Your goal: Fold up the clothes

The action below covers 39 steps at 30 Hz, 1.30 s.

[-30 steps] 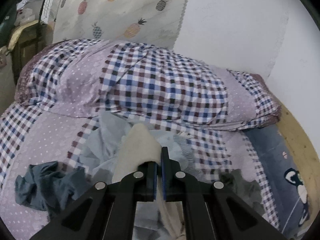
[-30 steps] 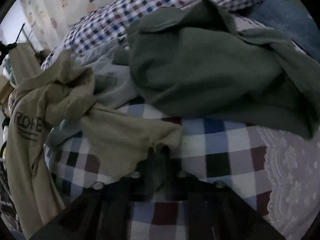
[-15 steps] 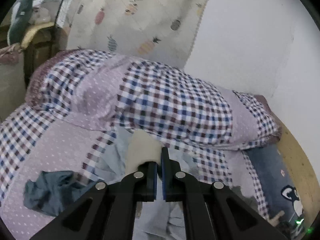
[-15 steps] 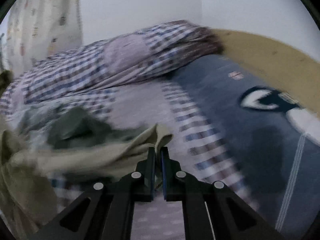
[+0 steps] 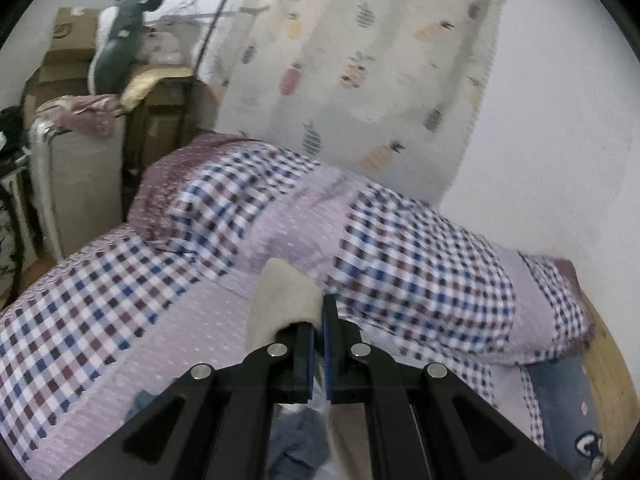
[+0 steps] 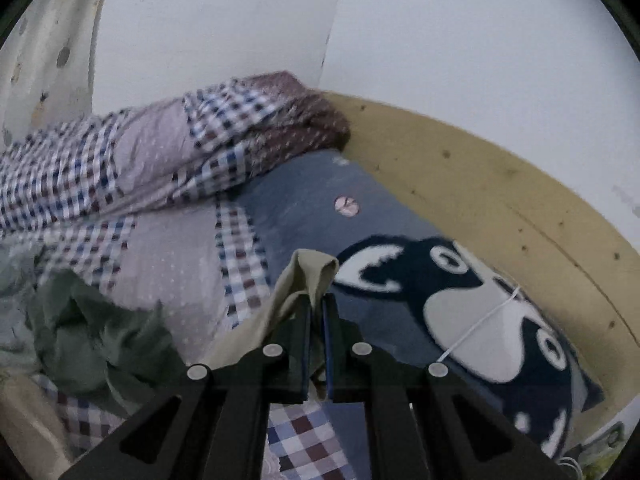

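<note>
A beige garment is pinched at two places and held up above the bed. My left gripper is shut on one pale edge of it, and the cloth bulges up left of the fingers. My right gripper is shut on another beige corner, which folds over the fingertips and trails down to the left. A dark green garment lies crumpled on the checked bedspread at the left of the right wrist view. A blue-grey garment shows below the left gripper.
A folded checked quilt is heaped at the head of the bed against the white wall. A blue pillow with a cartoon face lies beside the wooden bed frame. A pineapple-print curtain, boxes and a rack stand at the far left.
Both grippers have risen, lifting the beige garment off the pile; the views tilted up toward the wall. The right gripper swung right, past the green garment toward the blue pillow.
</note>
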Available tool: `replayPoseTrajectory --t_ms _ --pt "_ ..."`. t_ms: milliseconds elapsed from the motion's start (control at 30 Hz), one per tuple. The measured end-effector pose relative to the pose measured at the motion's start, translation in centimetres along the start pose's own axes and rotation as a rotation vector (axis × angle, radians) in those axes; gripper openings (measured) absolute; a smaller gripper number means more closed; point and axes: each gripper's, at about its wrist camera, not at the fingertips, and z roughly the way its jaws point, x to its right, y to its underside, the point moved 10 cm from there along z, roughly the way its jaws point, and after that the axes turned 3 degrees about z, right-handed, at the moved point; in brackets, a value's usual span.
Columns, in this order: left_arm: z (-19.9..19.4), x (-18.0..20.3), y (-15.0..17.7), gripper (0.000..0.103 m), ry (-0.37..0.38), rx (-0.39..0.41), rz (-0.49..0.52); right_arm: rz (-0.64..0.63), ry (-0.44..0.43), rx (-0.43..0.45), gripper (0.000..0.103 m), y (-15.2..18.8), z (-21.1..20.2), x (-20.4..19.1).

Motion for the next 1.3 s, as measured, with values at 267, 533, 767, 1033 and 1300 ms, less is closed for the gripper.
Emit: replayPoseTrajectory --t_ms 267,533,767,1033,1300 --pt "1.4 -5.1 3.3 0.002 -0.080 -0.096 -0.038 -0.025 -0.112 0.083 0.004 -2.3 -6.0 -4.0" --pt "-2.7 -3.8 8.3 0.044 -0.023 -0.164 0.018 -0.155 -0.416 0.198 0.004 -4.7 -21.7 -13.2" --pt "-16.8 11.7 15.6 0.076 0.403 -0.083 0.279 -0.265 -0.745 0.275 0.004 -7.0 -38.1 -23.2" --pt "-33.9 21.8 24.6 0.079 0.765 0.020 0.439 -0.487 -0.959 0.312 0.004 -5.3 -53.4 -35.9" --pt "-34.8 16.5 22.1 0.052 0.727 0.014 0.250 -0.725 -1.109 0.309 0.005 1.9 -63.1 -48.4"
